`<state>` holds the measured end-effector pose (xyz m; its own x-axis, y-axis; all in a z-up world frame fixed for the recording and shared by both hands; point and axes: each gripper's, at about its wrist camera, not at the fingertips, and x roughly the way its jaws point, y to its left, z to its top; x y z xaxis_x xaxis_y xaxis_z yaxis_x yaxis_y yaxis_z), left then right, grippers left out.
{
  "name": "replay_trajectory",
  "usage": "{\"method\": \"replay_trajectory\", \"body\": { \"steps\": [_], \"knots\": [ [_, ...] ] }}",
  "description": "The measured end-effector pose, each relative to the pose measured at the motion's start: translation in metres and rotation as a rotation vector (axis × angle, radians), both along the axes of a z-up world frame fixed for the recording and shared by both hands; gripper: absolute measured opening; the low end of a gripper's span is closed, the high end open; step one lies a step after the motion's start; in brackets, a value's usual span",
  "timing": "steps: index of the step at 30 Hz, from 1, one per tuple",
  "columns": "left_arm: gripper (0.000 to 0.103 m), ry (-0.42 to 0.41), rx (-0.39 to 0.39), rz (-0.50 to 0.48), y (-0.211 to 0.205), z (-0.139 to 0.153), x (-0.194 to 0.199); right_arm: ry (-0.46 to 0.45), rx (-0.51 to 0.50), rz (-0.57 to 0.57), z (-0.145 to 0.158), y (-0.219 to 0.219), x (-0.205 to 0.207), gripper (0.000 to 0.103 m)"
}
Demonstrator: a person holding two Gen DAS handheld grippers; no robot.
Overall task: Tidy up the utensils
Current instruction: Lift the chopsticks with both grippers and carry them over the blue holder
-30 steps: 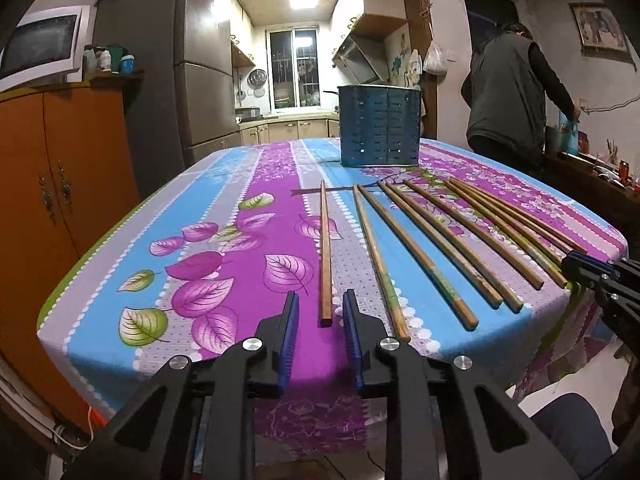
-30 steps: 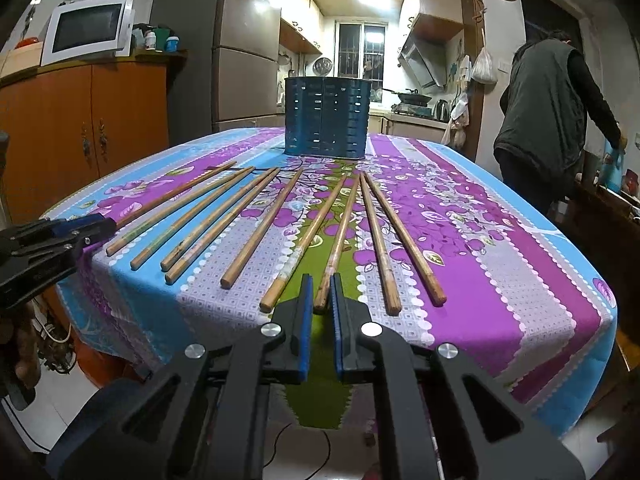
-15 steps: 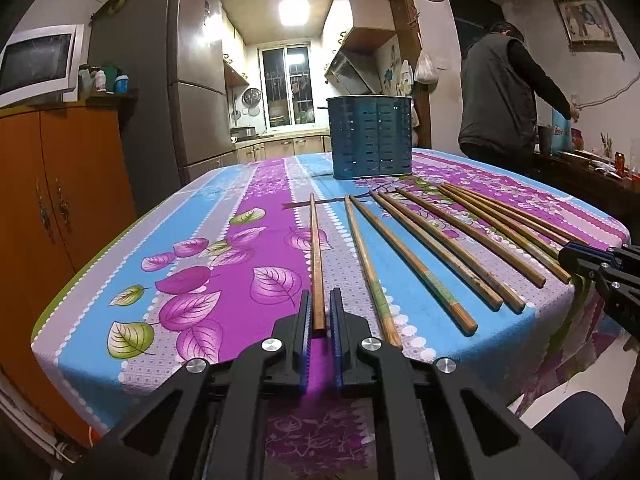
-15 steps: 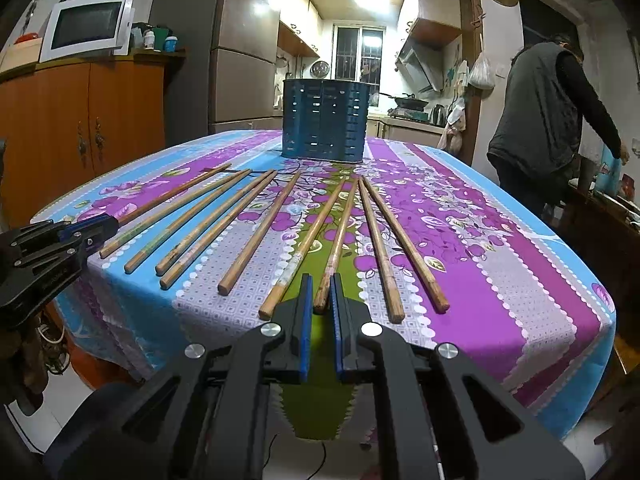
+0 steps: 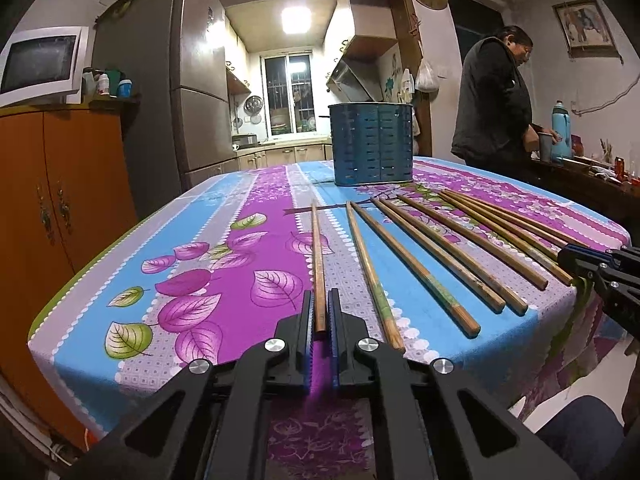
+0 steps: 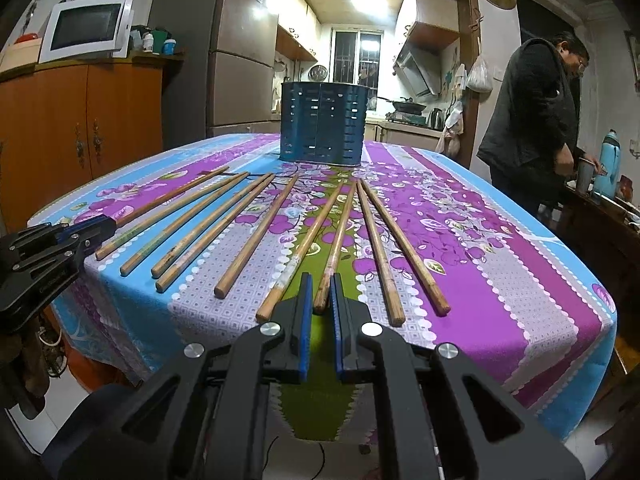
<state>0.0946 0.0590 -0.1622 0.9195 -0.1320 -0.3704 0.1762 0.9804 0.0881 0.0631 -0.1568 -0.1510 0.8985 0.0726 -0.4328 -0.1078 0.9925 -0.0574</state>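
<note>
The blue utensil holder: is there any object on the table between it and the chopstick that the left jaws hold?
Nothing visible does. Beyond the chopstick in the left gripper, only bare tablecloth lies before the blue utensil holder.

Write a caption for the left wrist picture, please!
Left gripper fingers pinch the leftmost chopstick on the leafy tablecloth, blue utensil holder waiting behind.
</note>
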Motion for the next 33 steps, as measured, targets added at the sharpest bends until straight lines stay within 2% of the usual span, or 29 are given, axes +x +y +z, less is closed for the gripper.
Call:
{"method": "replay_trajectory", "body": {
  "steps": [2,8,16,21,26,33],
  "knots": [
    [0.008,0.0,-0.005,-0.001,0.001,0.002,0.0,-0.005,0.019,-0.005,0.001,-0.004,-0.001,0.007],
    [0.007,-0.09,0.007,0.0,0.0,0.03,-0.014,-0.06,0.024,-0.001,0.02,-0.011,-0.011,0.006],
    [0.008,-0.24,-0.005,-0.013,-0.007,0.086,-0.024,-0.209,-0.022,0.054,0.078,-0.017,-0.018,0.005],
    [0.008,-0.296,0.003,-0.032,-0.013,0.11,-0.012,-0.249,0.002,0.104,0.117,-0.028,0.0,0.005],
    [0.008,-0.296,0.001,-0.063,-0.017,0.142,0.015,-0.237,0.019,0.147,0.149,-0.038,0.028,0.005],
    [0.008,-0.23,-0.022,-0.095,-0.012,0.173,0.06,-0.225,-0.007,0.179,0.176,-0.036,0.056,0.005]
  ]
}}
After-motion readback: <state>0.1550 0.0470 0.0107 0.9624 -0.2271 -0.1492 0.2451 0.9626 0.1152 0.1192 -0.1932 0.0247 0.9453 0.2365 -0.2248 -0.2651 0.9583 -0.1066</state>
